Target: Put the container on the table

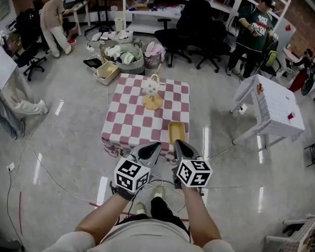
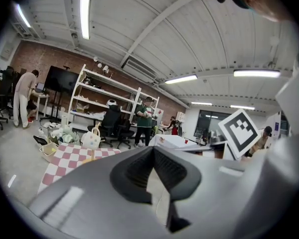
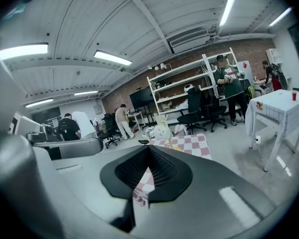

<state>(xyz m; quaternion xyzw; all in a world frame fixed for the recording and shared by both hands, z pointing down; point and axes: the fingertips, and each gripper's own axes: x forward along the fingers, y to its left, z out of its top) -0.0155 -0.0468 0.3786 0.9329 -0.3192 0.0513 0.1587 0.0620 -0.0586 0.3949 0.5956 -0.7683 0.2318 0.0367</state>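
**Checkered table** [image 1: 130, 121]: standing on the grey floor under a red-and-white cloth. All places below are given from it.

**Yellow container** [image 1: 176, 132]: lying on the table at the near right corner, opening facing up, apart from the other items on the cloth.

**White handled bag** [image 1: 151, 85]: standing at the middle of the table's far side. A flat orange-yellow item [image 1: 153, 102] is lying just in front of it, toward the table's centre.

**Left gripper** [image 1: 156, 145]: hovering over the table's near edge, left of the yellow container. Its jaws are pressing together at the tips and gripping nothing.

**Right gripper** [image 1: 177, 142]: hovering over the table's near edge, raised above the yellow container's near rim. Its jaws are pressing together with nothing between them.

**Marker cubes** [image 1: 131, 174]: one riding on each gripper, showing black-and-white square patterns.

**Beige bin** [image 1: 107, 71]: sitting on the floor beyond the table's far left corner.

**White side table** [image 1: 275, 106]: standing well apart to the table's right and carrying a small red cup [image 1: 291, 116].

**Person in a green top** [image 1: 254, 28]: standing beyond the table's far right. The print on the top is too small to read.
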